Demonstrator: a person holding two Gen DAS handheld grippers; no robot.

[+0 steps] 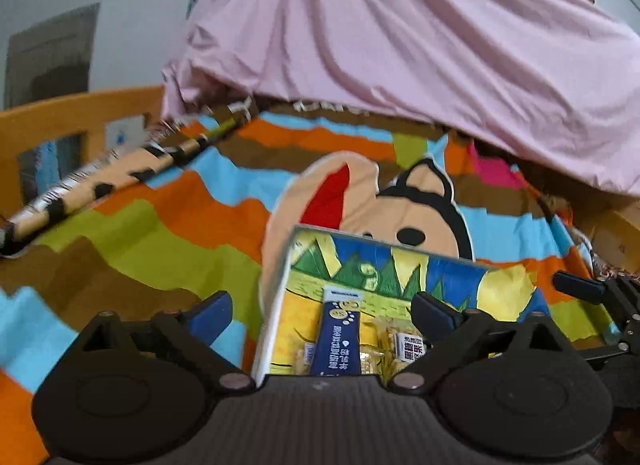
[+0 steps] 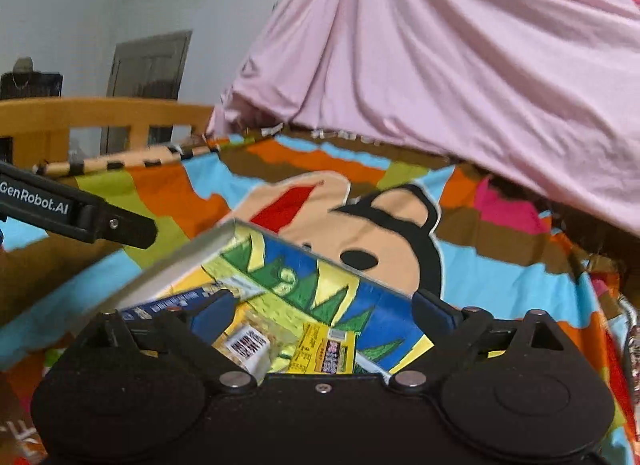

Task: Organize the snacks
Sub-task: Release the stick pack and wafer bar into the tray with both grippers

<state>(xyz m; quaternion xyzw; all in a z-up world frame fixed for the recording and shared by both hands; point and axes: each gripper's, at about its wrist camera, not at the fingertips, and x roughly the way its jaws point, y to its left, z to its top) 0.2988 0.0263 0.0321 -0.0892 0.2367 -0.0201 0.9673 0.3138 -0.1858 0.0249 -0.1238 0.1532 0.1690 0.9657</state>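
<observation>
On the colourful cartoon-print blanket [image 1: 160, 233] sits an open box [image 1: 280, 305] with a painted blue, green and yellow interior, just ahead of both grippers. Inside it: a navy snack stick pack [image 1: 338, 339] lying lengthwise, with small golden wrapped snacks [image 1: 394, 341] beside it; right wrist view adds a yellow labelled packet [image 2: 326, 349] and a barcode-labelled packet [image 2: 248, 341]. Left gripper [image 1: 322, 311]: jaws spread wide, straddling the box's left wall, nothing held. Right gripper [image 2: 322, 311]: jaws wide apart over the box, nothing held. Pink sheet [image 1: 400, 45] draped behind; wooden bed rail [image 2: 100, 113] at left.
</observation>
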